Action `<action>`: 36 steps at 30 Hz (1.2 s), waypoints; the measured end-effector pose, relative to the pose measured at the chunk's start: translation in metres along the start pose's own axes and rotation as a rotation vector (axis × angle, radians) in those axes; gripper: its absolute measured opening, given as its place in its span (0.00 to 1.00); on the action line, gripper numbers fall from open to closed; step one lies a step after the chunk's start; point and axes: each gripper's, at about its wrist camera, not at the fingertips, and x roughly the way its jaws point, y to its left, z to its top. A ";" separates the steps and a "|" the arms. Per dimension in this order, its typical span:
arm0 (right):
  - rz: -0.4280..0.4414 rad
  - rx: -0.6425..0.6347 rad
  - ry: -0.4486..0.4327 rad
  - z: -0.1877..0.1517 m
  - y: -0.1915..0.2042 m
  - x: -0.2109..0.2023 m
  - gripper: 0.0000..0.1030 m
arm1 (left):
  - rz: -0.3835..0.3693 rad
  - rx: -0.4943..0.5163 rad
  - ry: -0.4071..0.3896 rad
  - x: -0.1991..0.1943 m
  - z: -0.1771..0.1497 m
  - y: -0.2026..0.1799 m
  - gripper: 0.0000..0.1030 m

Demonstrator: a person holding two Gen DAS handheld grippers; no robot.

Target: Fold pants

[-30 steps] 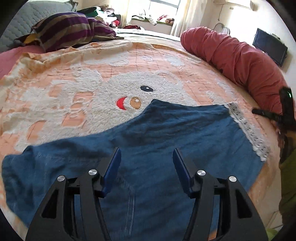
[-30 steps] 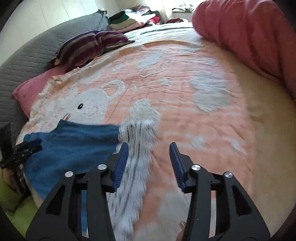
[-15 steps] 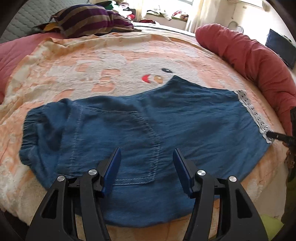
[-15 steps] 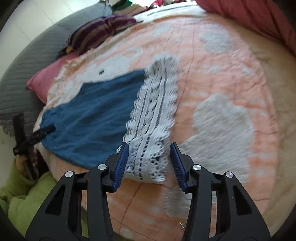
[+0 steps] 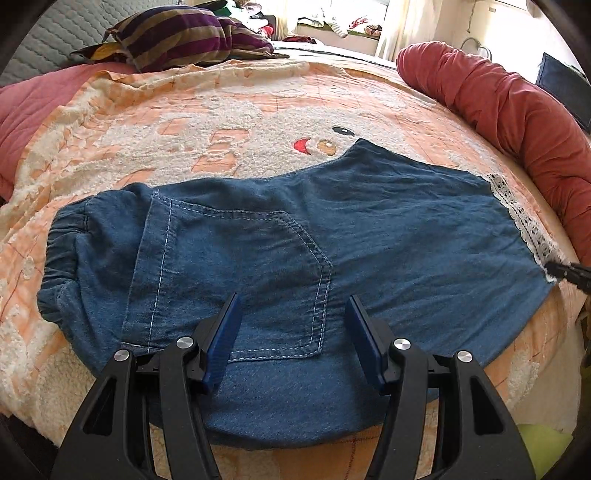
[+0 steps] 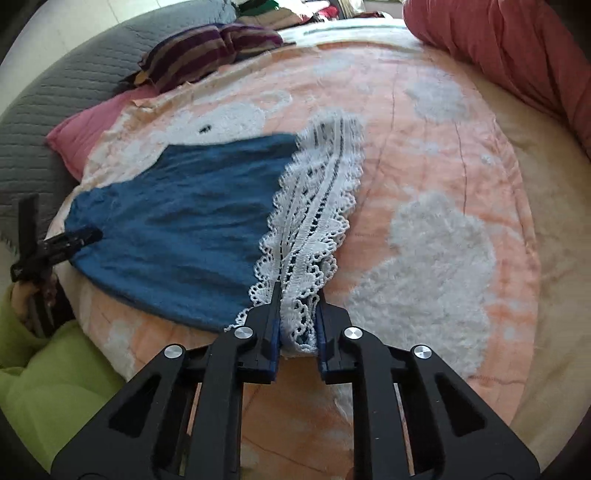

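Observation:
Blue denim pants [image 5: 295, 236] with a white lace hem [image 5: 524, 218] lie flat on an orange and white blanket [image 5: 207, 122], waistband to the left. My left gripper [image 5: 291, 325] is open, low over the back pocket [image 5: 258, 280] near the front edge. In the right wrist view the pants [image 6: 192, 221] lie to the left and my right gripper [image 6: 297, 317] is shut on the near corner of the lace hem [image 6: 317, 206]. The right gripper also shows at the hem in the left wrist view [image 5: 565, 273]. The left gripper also shows by the waist end in the right wrist view [image 6: 70, 240].
A red rolled quilt [image 5: 509, 103] runs along the right side of the bed. A striped pillow [image 5: 188, 33] and a pink pillow [image 6: 88, 129] lie at the far side. A grey quilted headboard [image 6: 33, 122] stands behind. The bed's front edge is close below the pants.
My right gripper has closed on the lace hem corner; it was open half a second ago. My left gripper has drawn back toward the front edge, so the whole pants show.

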 end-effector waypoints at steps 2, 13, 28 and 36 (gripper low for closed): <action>0.005 0.031 0.006 -0.001 -0.003 0.003 0.14 | -0.001 -0.002 0.005 0.002 0.000 0.000 0.55; -0.093 -0.066 -0.148 0.016 0.011 -0.050 0.42 | -0.008 -0.024 -0.058 -0.022 0.004 0.003 0.68; -0.070 -0.342 -0.056 0.015 0.121 0.035 0.61 | -0.054 0.150 0.035 0.008 0.010 -0.054 0.68; -0.017 -0.275 -0.038 0.013 0.110 0.038 0.64 | -0.050 0.141 0.031 0.012 0.002 -0.051 0.79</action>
